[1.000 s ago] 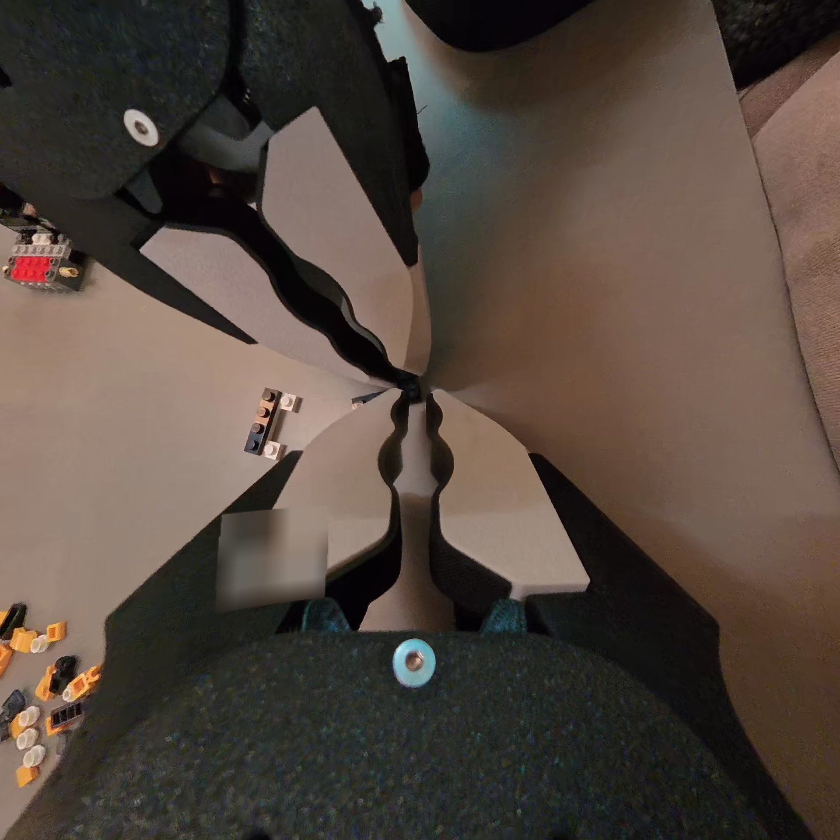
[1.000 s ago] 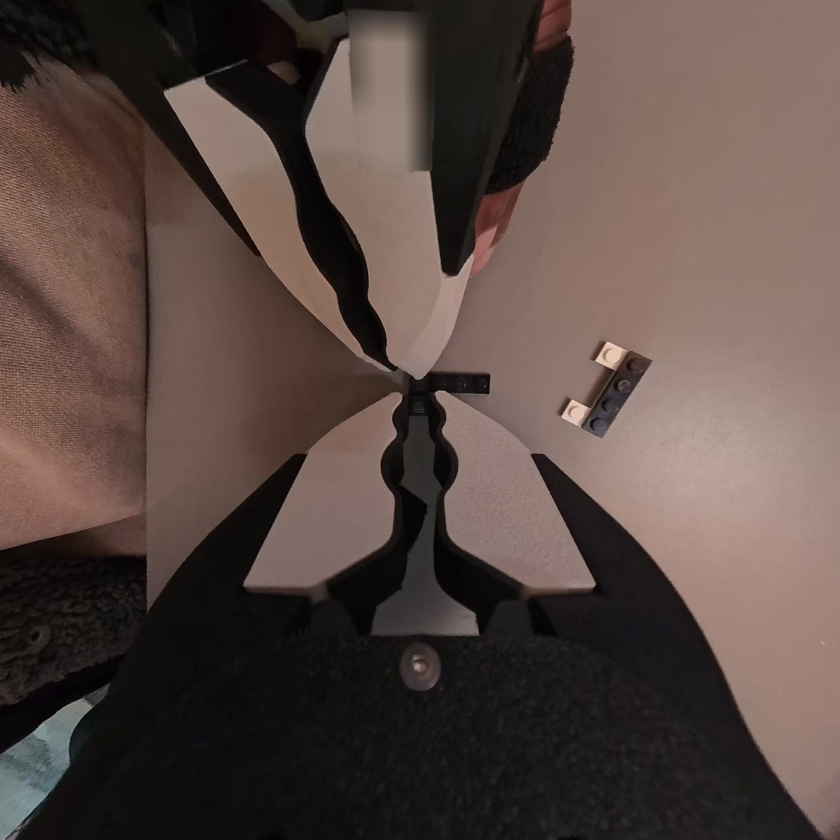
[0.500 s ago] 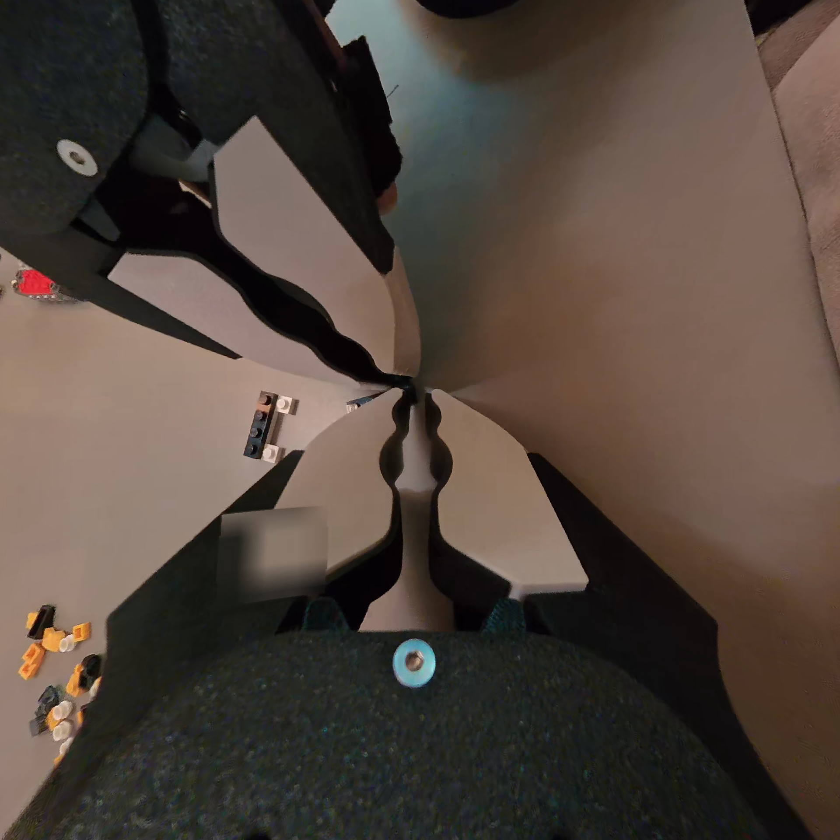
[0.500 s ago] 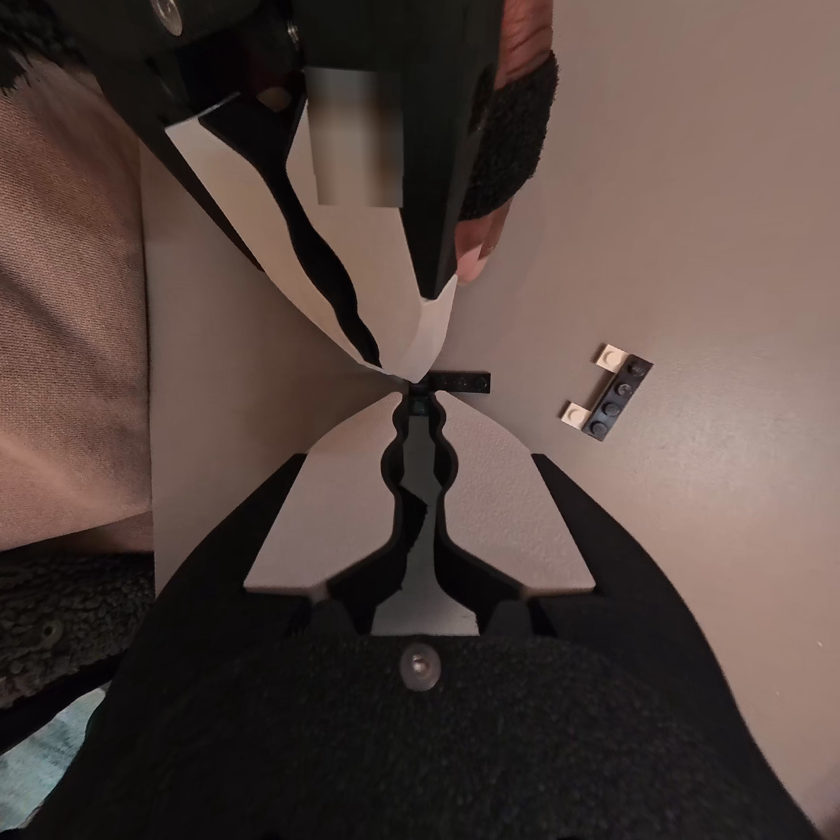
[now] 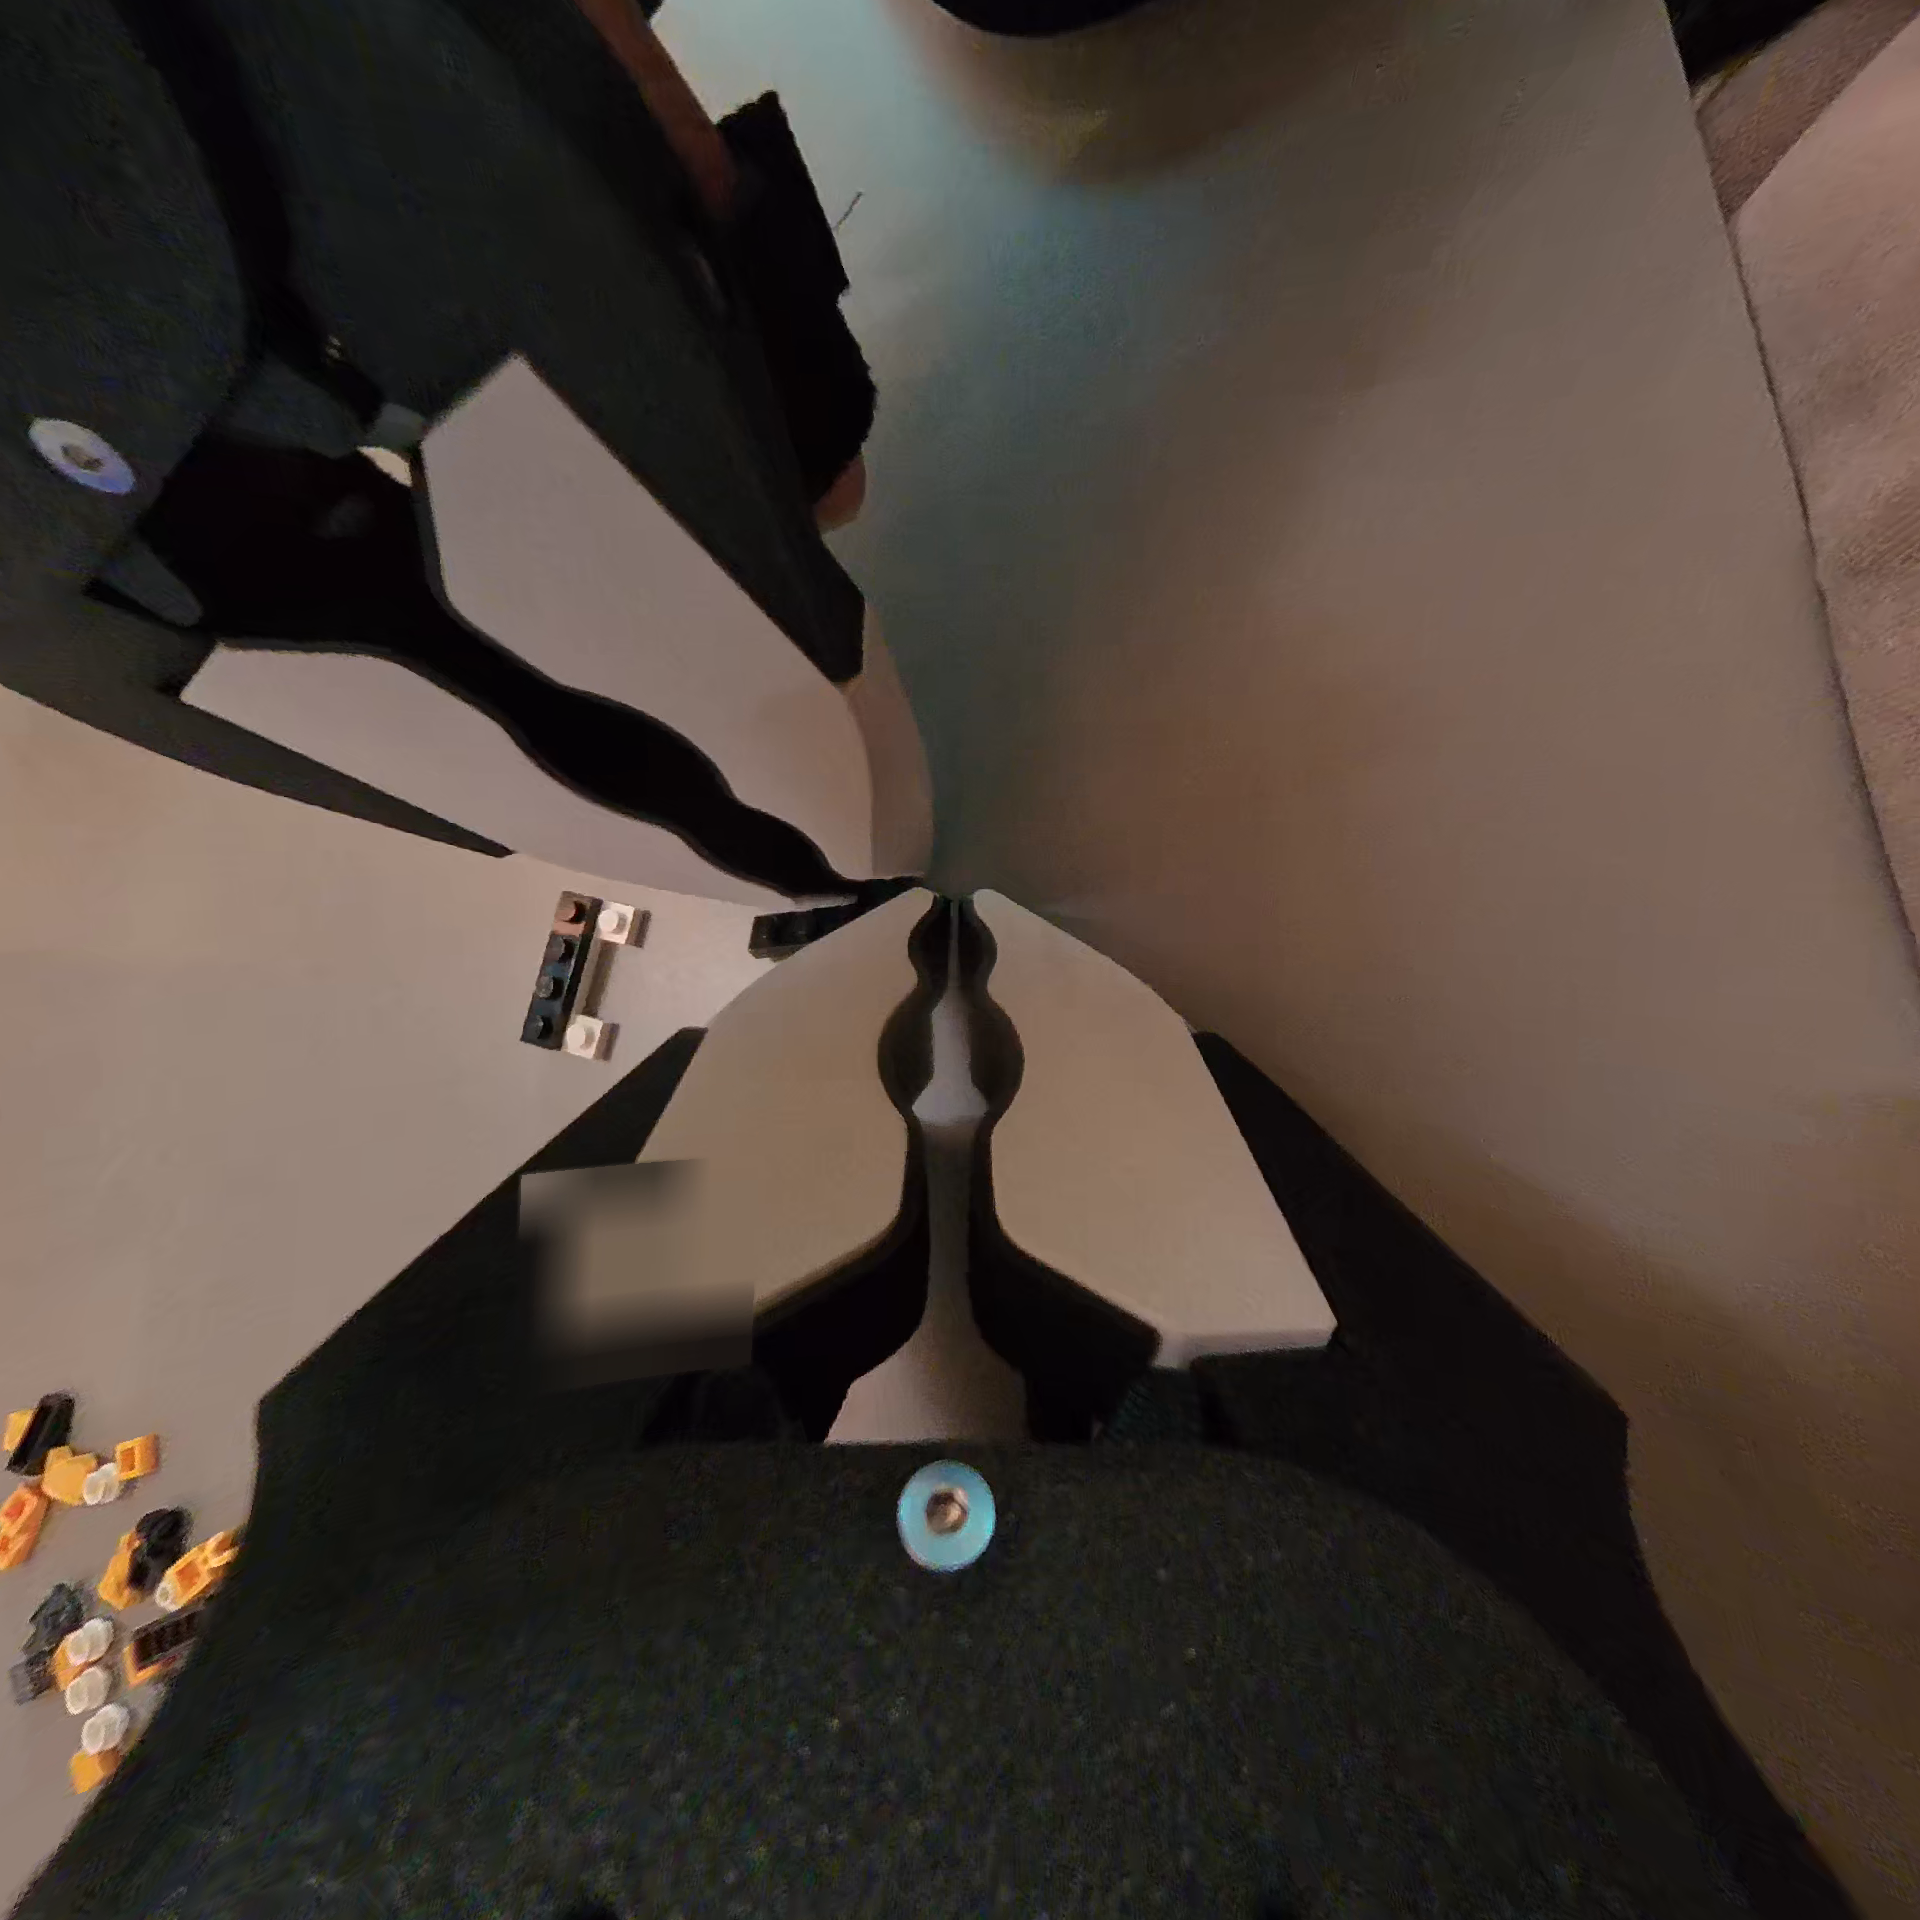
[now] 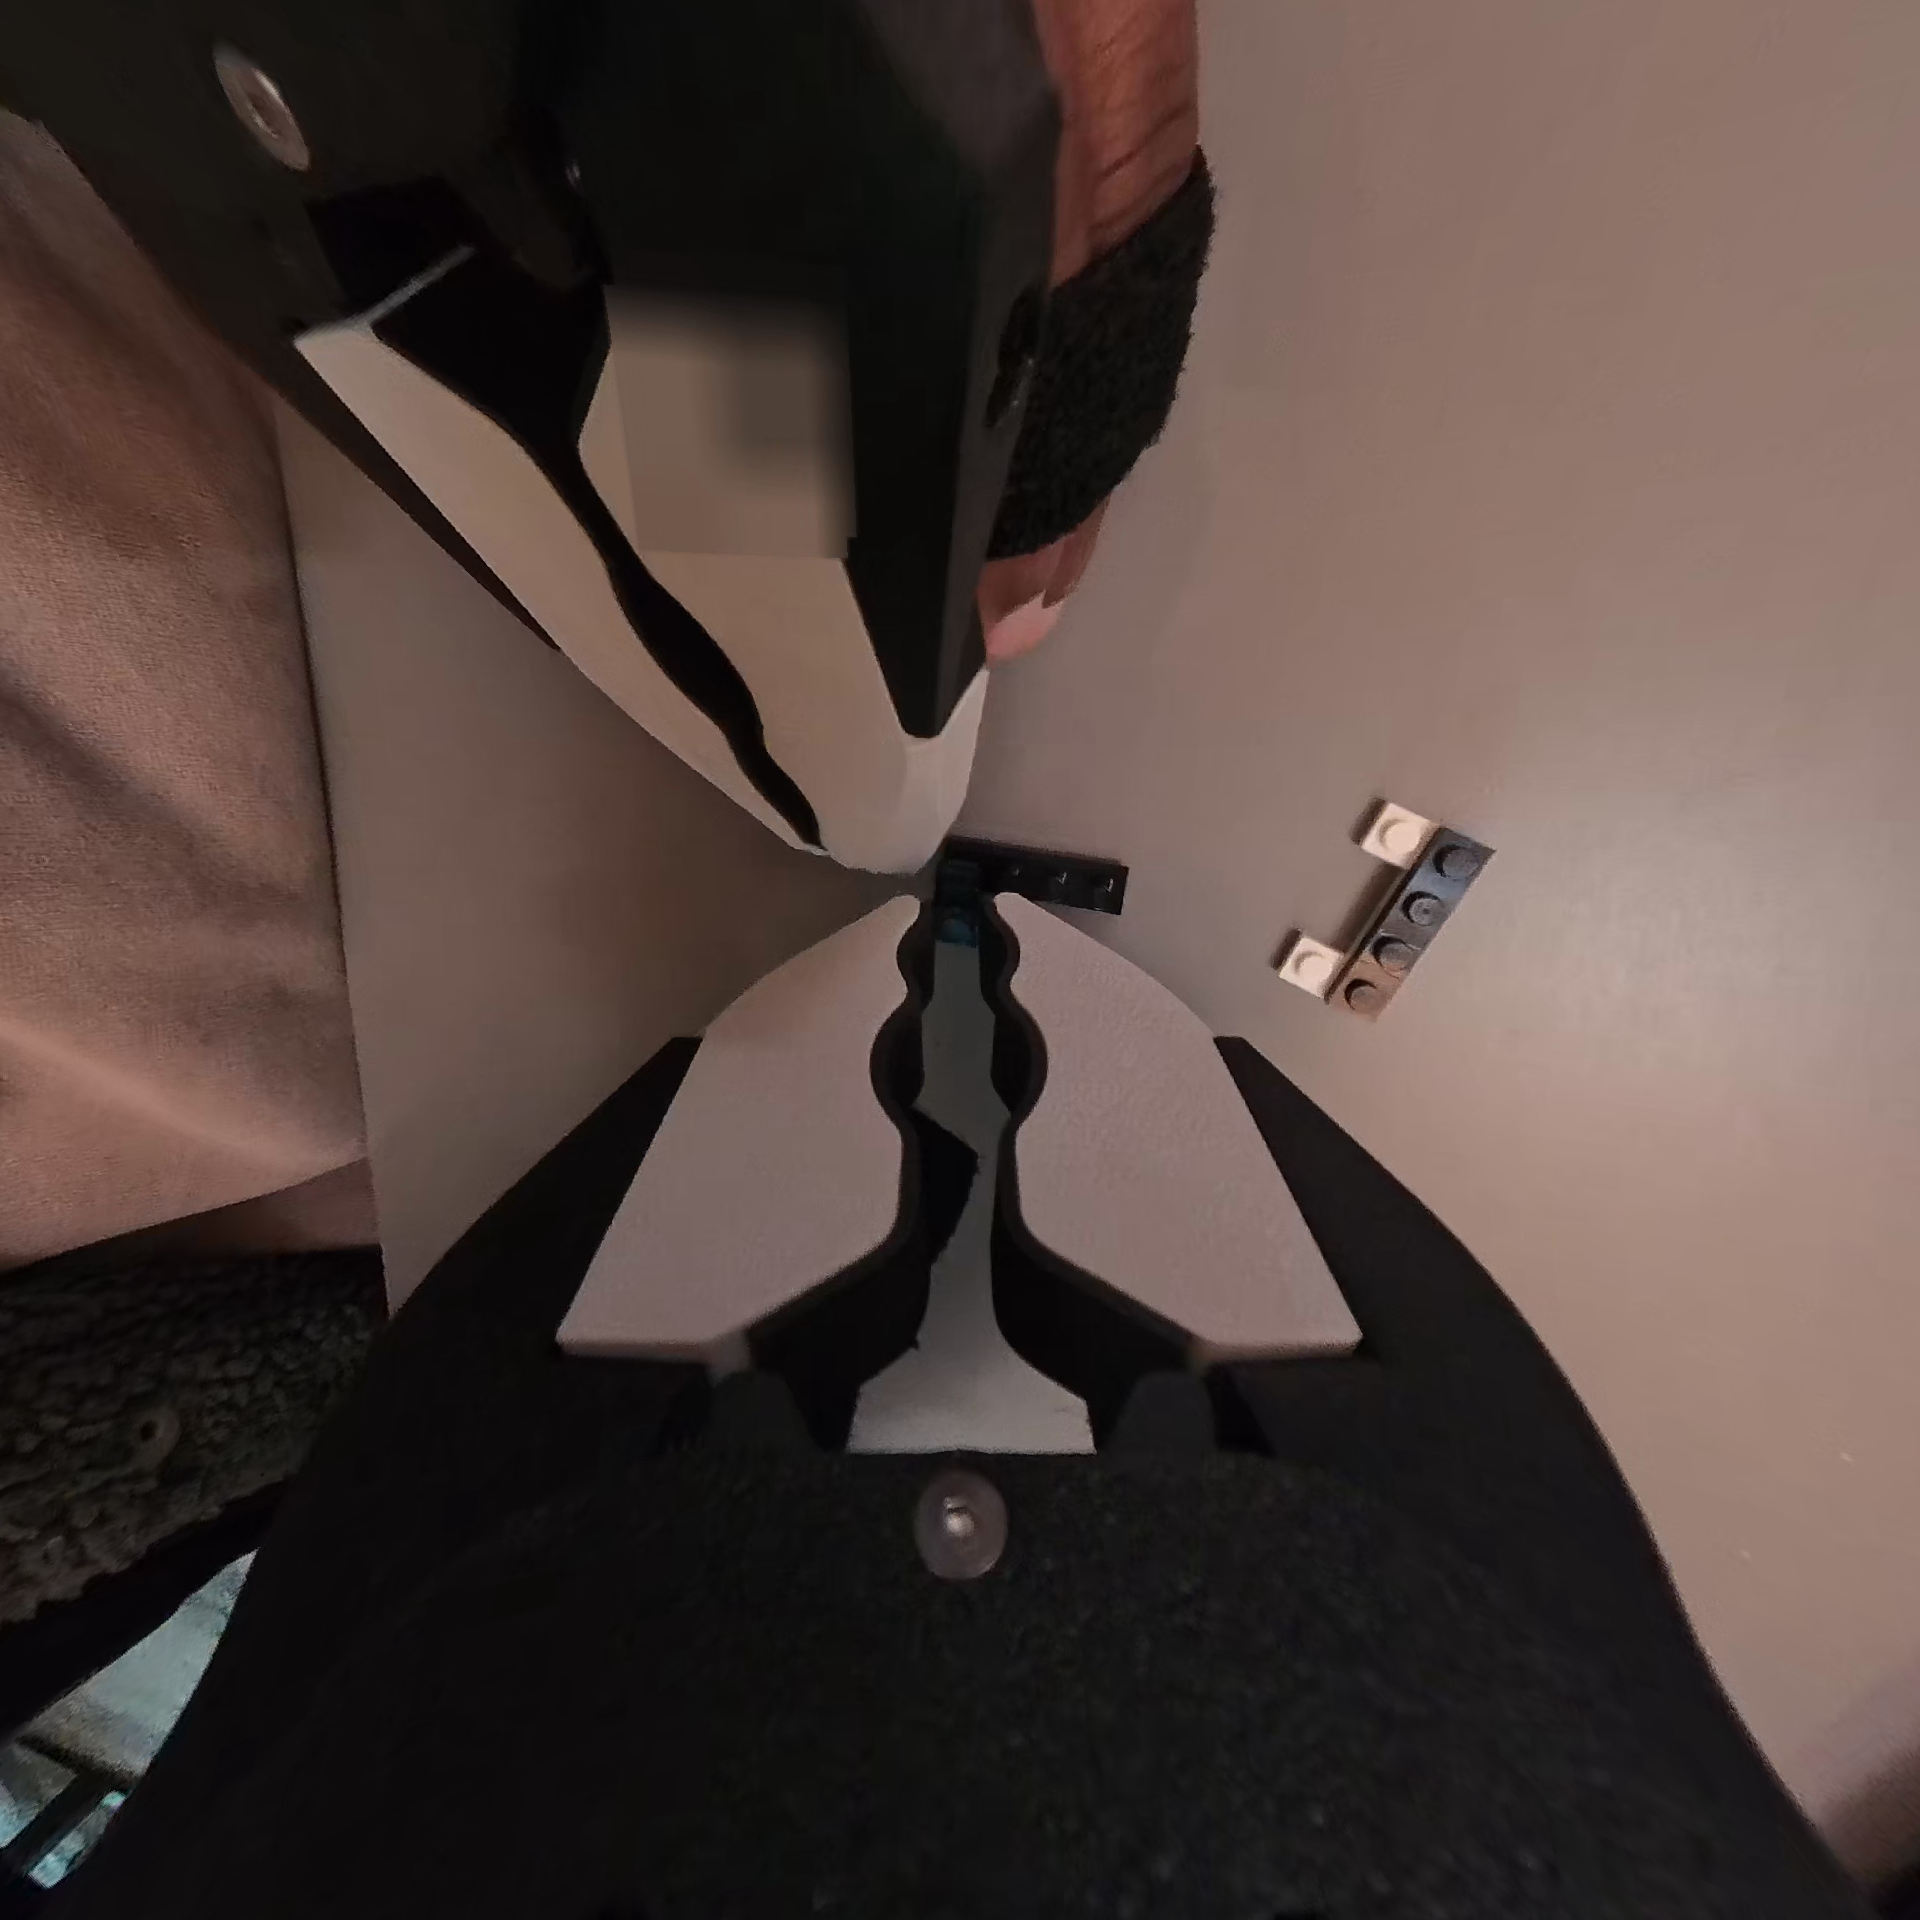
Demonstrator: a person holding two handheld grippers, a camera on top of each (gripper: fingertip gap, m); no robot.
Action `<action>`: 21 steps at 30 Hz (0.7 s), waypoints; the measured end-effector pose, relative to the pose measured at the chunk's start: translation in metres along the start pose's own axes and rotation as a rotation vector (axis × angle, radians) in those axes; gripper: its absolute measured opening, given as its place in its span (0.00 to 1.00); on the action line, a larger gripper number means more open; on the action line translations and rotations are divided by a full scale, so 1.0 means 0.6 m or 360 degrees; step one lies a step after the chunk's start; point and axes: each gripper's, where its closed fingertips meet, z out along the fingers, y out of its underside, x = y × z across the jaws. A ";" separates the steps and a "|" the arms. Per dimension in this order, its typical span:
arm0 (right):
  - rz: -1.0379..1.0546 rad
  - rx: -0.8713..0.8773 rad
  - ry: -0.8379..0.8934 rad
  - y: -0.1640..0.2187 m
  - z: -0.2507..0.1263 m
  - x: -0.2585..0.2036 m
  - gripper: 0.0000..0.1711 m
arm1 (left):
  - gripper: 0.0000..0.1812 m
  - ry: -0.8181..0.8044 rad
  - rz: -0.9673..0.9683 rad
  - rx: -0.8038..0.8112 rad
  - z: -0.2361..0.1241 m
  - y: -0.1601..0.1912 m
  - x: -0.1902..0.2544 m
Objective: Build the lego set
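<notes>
Pinching a black plate (image 6: 1044,883), the right hand-held gripper (image 6: 958,902) sits near the table edge (image 6: 312,831).

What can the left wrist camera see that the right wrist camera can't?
Only the left wrist view shows the pile of orange, white and black loose pieces. Only the right wrist view shows the tan cushion beside the table. Both show the black plate with two white pieces lying apart, and the long black plate where the left hand-held gripper and right hand-held gripper meet.

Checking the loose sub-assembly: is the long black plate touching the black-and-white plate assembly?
Apart. The right wrist view shows bare table between the long black plate and the black-and-white assembly.
</notes>
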 end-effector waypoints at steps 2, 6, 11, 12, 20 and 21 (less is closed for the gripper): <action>0.0004 -0.0008 -0.0004 0.000 0.000 0.000 0.05 | 0.00 0.0011 -0.0025 0.0020 -0.004 -0.001 -0.001; 0.0012 -0.0017 -0.0003 0.000 -0.002 0.000 0.05 | 0.01 -0.0003 -0.0031 0.0043 -0.016 0.000 -0.008; 0.0017 -0.0030 -0.0009 0.000 0.000 0.000 0.04 | 0.04 -0.0050 0.0001 0.0050 -0.015 -0.005 -0.014; 0.0018 -0.0033 -0.0011 -0.001 0.000 0.000 0.04 | 0.05 -0.0059 0.0007 0.0055 -0.015 -0.005 -0.015; 0.0009 -0.0061 -0.0020 -0.003 0.001 0.000 0.05 | 0.05 -0.0076 0.0043 0.0019 -0.007 0.001 -0.011; 0.0010 -0.0063 -0.0022 -0.004 0.001 0.000 0.05 | 0.05 -0.0076 0.0039 0.0018 -0.007 0.002 -0.011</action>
